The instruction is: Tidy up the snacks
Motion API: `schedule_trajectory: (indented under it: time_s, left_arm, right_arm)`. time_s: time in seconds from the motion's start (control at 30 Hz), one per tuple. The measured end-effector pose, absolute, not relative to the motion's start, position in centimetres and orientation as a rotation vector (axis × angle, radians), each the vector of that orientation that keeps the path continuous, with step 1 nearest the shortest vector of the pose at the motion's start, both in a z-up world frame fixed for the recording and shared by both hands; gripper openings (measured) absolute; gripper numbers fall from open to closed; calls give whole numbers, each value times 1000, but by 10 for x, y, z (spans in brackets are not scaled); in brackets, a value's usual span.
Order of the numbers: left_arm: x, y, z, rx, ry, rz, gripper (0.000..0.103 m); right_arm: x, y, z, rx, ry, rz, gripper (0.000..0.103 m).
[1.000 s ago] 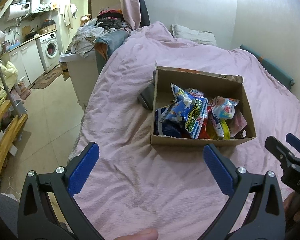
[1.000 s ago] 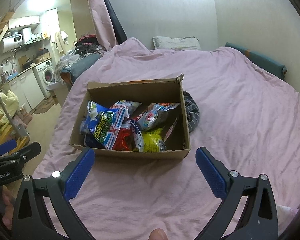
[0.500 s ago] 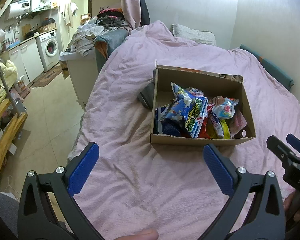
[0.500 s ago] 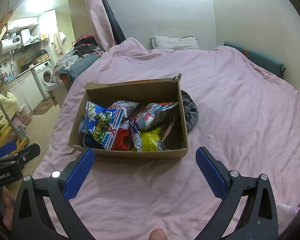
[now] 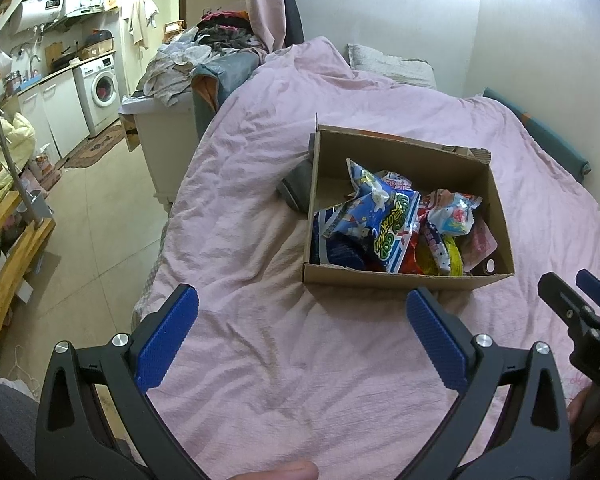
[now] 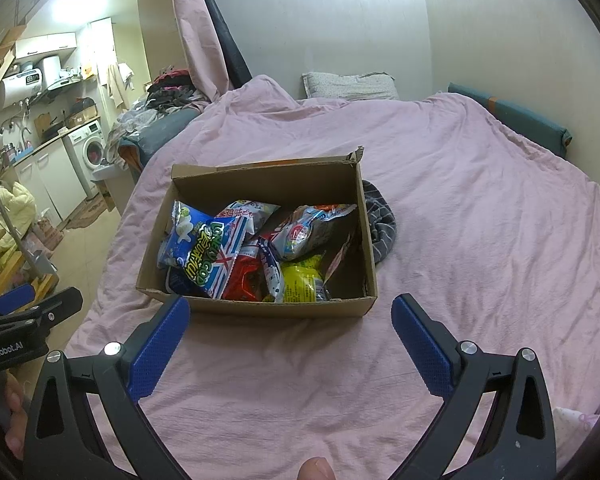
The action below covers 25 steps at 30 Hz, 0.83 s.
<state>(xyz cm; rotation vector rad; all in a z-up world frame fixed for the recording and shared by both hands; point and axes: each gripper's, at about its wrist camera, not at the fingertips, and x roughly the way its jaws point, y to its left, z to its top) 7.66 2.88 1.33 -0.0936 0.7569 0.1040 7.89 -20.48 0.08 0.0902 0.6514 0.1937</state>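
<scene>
Two blue-padded fingers of the left hand-held gripper [image 5: 302, 334] stand wide apart over the pink bed [image 5: 260, 360], holding nothing; the cardboard box [image 5: 388, 278] of snack bags [image 5: 380, 220] lies ahead, slightly to the right. From the right wrist, the right hand-held gripper [image 6: 290, 336] is likewise spread and empty, just short of the box [image 6: 280, 308], with a striped cloth [image 6: 382, 228] touching the box's right wall.

Brown cardboard box [image 6: 276, 307] on pink bedsheet [image 6: 480, 240]; blue-white snack bag [image 6: 204, 248], yellow packet [image 6: 302, 282], grey-striped cloth [image 6: 382, 228].
</scene>
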Motion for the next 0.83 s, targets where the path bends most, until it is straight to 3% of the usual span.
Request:
schedule_trajectory:
  time_s: [0.83]
  left_arm:
    - [78,29,12,-95,766,105,103]
  right_arm:
    - [78,-206,0,81,654,199,103]
